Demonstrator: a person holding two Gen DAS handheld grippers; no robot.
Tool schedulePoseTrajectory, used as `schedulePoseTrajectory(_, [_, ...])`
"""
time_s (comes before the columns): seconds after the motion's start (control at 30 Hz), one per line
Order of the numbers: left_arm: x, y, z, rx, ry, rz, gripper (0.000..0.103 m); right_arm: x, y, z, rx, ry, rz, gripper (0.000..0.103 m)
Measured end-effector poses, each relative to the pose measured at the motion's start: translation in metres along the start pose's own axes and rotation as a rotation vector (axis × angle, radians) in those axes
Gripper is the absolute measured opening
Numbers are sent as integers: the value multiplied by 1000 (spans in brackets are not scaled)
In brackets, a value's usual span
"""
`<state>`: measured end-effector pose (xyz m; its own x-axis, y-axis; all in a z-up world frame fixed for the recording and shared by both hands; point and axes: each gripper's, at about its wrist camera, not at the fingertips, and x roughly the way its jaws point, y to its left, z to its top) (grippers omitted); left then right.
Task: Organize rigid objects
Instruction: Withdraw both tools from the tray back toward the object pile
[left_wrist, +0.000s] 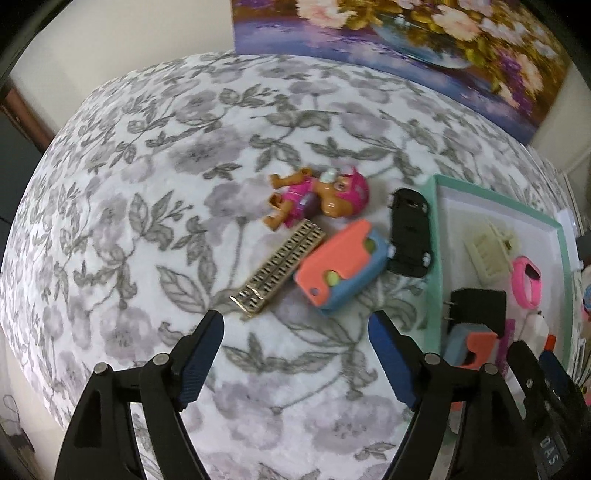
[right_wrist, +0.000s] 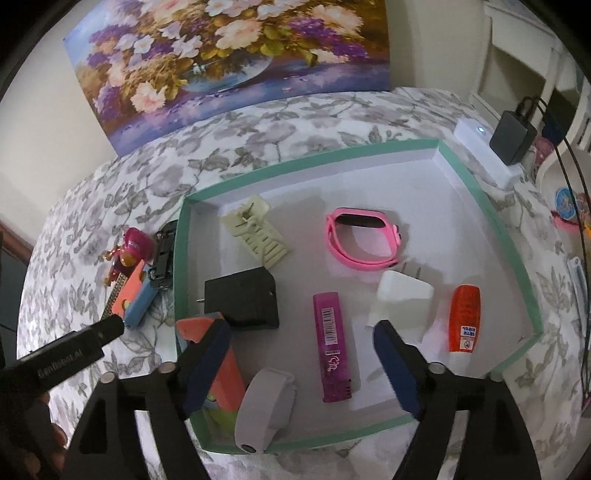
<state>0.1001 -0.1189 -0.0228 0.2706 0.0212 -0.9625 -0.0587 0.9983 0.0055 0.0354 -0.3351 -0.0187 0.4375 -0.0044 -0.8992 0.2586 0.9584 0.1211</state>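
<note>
My left gripper hangs open over the floral cloth with nothing between its fingers. Just beyond it lie a gold comb, an orange and blue case, a pink pup figure and a black toy car, all left of the green-rimmed tray. My right gripper stands open above the tray floor, gripping nothing. Below it lie a purple lighter, a white band, an orange and blue box, a black adapter, a cream claw clip, a pink wristband, a white plug and an orange tube.
A flower painting leans on the wall behind the floral cloth. A white power strip with a black charger and cables sits past the tray's far right corner. A person's hand holds the left gripper at lower left.
</note>
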Motion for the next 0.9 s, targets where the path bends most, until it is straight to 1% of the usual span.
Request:
schedulePoseTrajectory(0.07, [2, 5, 2, -15, 2, 7, 92, -1, 2, 0, -2, -9, -5, 92])
schedulePoseTrajectory(0.1, [2, 9, 3, -24, 1, 9, 92, -2, 3, 1, -4, -13, -10, 94])
schedulePoseTrajectory(0.13, [3, 12, 4, -32, 1, 10, 92, -2, 5, 1, -7, -19, -16, 101])
schedulePoseTrajectory(0.17, [3, 15, 6, -38, 1, 10, 92, -3, 6, 2, -10, -25, -24, 103])
schedulePoseTrajectory(0.23, [2, 22, 9, -50, -8, 18, 93, -4, 9, 2, -17, -38, -36, 103])
schedulePoseTrajectory(0.3, [1, 28, 11, -59, -21, 29, 95, -5, 11, 3, -23, -46, -40, 103])
schedulePoseTrajectory(0.57, [-9, 61, 25, -131, -80, 35, 95, -8, 23, 4, -44, -62, -41, 103])
schedulePoseTrajectory(0.8, [-18, 81, 33, -150, -136, 21, 95, -19, 52, 8, -91, -116, -22, 103])
schedulePoseTrajectory(0.9, [-16, 88, 38, -143, -123, -4, 95, -16, 67, 11, -107, -117, -11, 103])
